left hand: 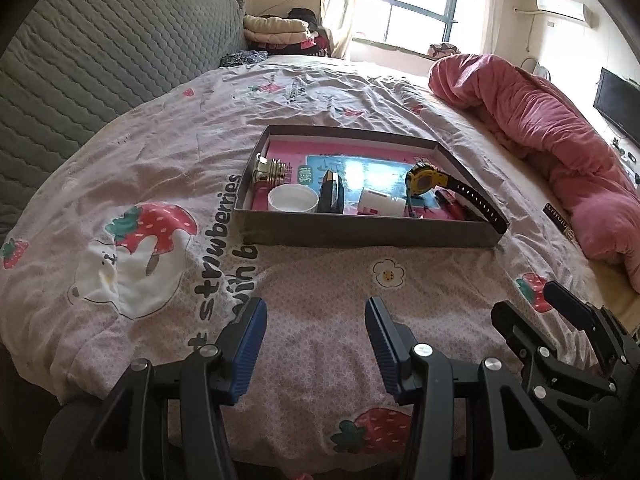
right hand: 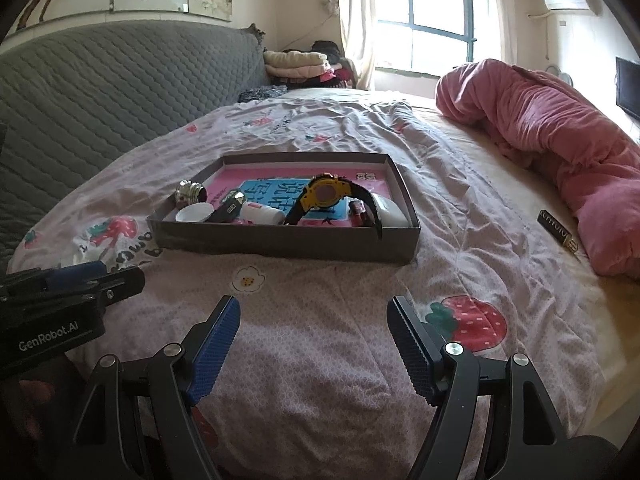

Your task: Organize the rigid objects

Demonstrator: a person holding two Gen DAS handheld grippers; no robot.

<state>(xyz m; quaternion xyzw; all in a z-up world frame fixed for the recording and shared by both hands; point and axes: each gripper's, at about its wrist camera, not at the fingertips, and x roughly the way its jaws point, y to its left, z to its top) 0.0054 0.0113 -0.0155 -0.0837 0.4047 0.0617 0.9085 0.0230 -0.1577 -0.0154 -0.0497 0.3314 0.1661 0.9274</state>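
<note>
My left gripper (left hand: 316,312) and right gripper (right hand: 314,312) hang wide, empty, before the tray (left hand: 360,234); only the right view reveals a white object (right hand: 390,210) behind the watch (right hand: 324,196).

Daylight pours in from the window (left hand: 416,4) at the far side of the room, and its panes are blown out to white in both views. The bed (left hand: 320,280) is evenly and softly lit, with only faint shadows. A bright patch of glare sits on the glossy book (left hand: 372,176) inside the box (left hand: 360,236). Both views bend strongly toward the edges and darken to black corners. The centre is fairly sharp; the near tongs (right hand: 312,344) look slightly soft.
</note>
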